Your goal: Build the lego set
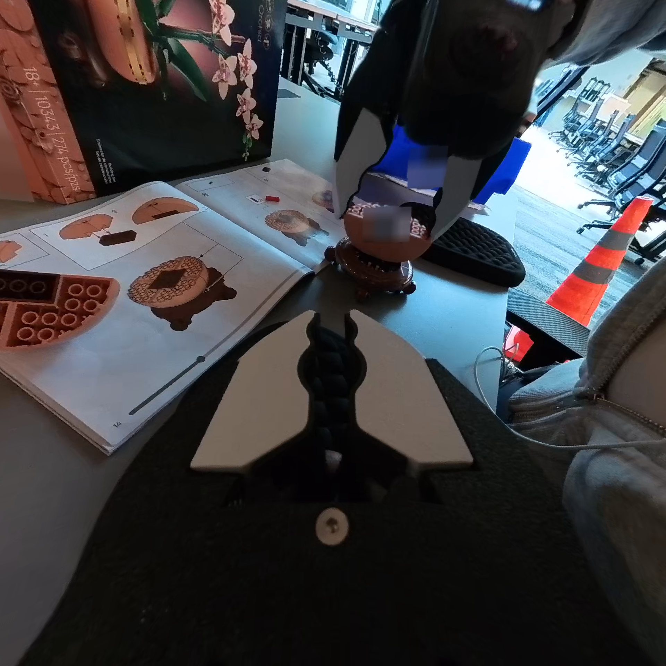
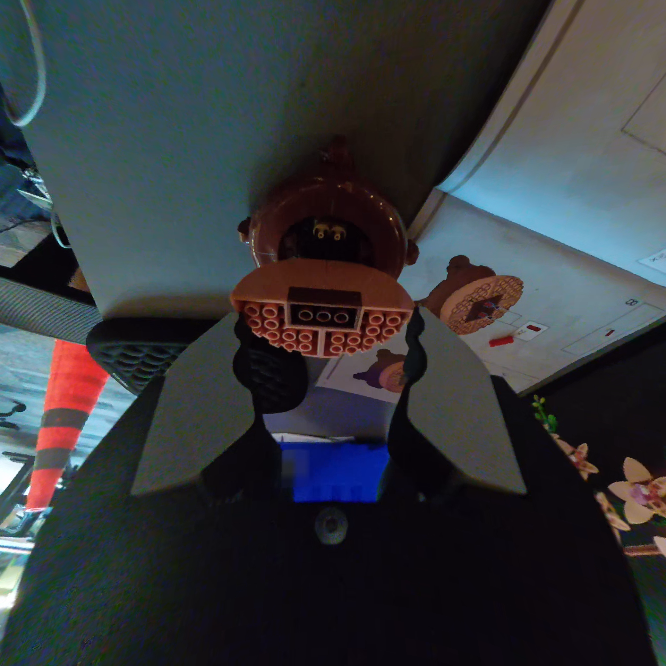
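1. Right gripper (image 2: 326, 317), its own view: jaws spread wide, a salmon-pink half-round brick piece (image 2: 320, 313) clamped between the tips, centre of frame. Both tips sit against the piece's curved ends. Its hollow underside faces the camera, with a dark brick inset at the top.
2. Left wrist view, upper centre: the same gripper (image 1: 387, 225) comes down from above, holding the pink piece (image 1: 387, 239) just over a glossy brown round stand (image 1: 374, 272). Whether piece and stand touch cannot be told; the gap is in shadow. A mosaic patch covers part of the piece.
3. Right wrist view: the brown stand (image 2: 326, 216) sits just beyond the piece; its near half is hidden behind it. Two pale pegs show in its dark centre.
4. Left gripper (image 1: 331, 319), lower centre of its own view: jaws nearly closed, only a narrow slit, with nothing between the tips but the grey table (image 1: 450, 306) seen through it. A dark ribbed lining shows further back between the fingers. It hovers near the stand, not touching.
5. Open instruction booklet (image 1: 144, 288) at left, its left edge cut off by the frame; the stand stands at its right corner.
6. Dark box with flower pictures (image 1: 144, 90), upper left, cropped at the top.
7. Black padded rest (image 1: 475, 252) lies right of the stand, partly behind the right gripper's finger.
8. Orange cone (image 1: 605, 259) at right, base hidden behind the table edge.
9. Blue box (image 1: 504, 162) behind the right gripper, mostly hidden.
10. Grey zipped sleeve (image 1: 612, 414) at right edge, cut off.
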{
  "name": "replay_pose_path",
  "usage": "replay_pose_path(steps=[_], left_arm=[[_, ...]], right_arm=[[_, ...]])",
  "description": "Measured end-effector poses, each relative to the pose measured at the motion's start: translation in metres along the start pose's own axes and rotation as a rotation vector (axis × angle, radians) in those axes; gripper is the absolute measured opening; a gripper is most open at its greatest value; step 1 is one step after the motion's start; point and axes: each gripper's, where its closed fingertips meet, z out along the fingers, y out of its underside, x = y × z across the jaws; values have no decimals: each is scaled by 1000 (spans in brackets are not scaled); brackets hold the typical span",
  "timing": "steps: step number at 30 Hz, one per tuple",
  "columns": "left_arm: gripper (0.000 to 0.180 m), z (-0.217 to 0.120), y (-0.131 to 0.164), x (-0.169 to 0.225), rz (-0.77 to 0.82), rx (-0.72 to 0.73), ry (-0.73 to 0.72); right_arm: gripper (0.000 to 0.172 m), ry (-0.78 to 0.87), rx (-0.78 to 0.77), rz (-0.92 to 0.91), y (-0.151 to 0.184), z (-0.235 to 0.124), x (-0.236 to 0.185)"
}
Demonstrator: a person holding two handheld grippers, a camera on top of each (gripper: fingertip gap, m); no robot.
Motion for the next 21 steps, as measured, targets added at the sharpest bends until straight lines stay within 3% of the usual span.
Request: replay_pose_path(steps=[21], left_arm=[[12,2,2,1,-16,-15,20]], right_arm=[[82,-21,-26,153,-2,1,-3]])
